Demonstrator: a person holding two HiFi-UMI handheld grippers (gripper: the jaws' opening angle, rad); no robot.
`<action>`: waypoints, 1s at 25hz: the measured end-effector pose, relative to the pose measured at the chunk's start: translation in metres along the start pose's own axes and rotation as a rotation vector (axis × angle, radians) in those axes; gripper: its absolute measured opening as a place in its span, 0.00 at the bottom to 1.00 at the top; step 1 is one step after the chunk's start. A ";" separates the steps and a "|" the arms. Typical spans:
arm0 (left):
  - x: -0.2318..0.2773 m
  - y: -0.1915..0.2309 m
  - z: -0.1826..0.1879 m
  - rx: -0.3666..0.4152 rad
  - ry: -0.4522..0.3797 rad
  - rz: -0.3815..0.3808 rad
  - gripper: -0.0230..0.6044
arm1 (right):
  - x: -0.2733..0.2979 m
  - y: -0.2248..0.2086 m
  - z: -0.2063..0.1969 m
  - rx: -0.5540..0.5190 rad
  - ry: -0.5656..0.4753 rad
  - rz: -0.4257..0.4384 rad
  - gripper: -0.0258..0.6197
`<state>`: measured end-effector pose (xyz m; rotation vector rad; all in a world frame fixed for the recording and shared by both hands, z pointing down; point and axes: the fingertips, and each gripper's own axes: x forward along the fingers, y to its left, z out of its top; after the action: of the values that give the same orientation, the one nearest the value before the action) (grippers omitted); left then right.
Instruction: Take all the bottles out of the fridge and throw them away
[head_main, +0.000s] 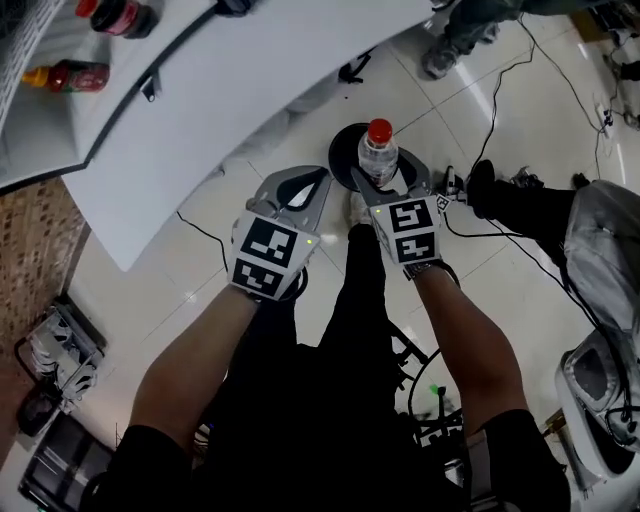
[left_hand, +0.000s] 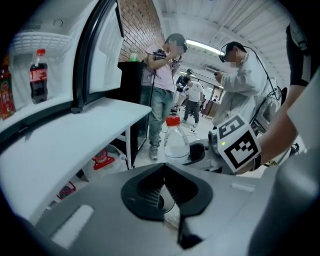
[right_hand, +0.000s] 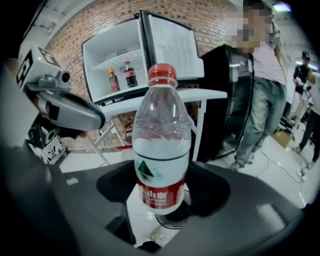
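Observation:
A clear water bottle (head_main: 378, 152) with a red cap stands upright between the jaws of my right gripper (head_main: 386, 182), which is shut on its lower body. It hangs over a round black bin (head_main: 343, 158) on the floor. In the right gripper view the water bottle (right_hand: 161, 150) fills the middle, gripped at its red label by the right gripper (right_hand: 162, 194). My left gripper (head_main: 304, 192) is beside it on the left, shut and holding nothing; the left gripper (left_hand: 164, 186) has its pads together. A cola bottle (head_main: 122, 16) and a red sauce bottle (head_main: 72, 75) stand in the open fridge (right_hand: 115, 55).
A white table (head_main: 230, 100) runs across the upper left, in front of the fridge. A black cabinet (right_hand: 225, 100) stands right of the fridge. Two people (left_hand: 162, 85) (left_hand: 240, 85) stand nearby. Cables and gear lie on the tiled floor (head_main: 520, 110).

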<state>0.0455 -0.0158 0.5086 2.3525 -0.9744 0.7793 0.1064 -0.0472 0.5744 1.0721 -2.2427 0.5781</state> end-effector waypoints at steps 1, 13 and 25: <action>0.011 -0.001 -0.009 -0.001 0.020 -0.009 0.04 | 0.005 -0.004 -0.013 0.020 0.015 -0.002 0.50; 0.118 0.007 -0.093 0.035 0.202 -0.094 0.04 | 0.093 -0.029 -0.175 0.253 0.296 0.000 0.49; 0.173 0.017 -0.148 0.051 0.284 -0.125 0.04 | 0.173 -0.036 -0.277 0.471 0.578 0.026 0.50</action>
<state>0.0871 -0.0193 0.7331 2.2396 -0.6886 1.0629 0.1342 0.0023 0.8975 0.9287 -1.6499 1.2886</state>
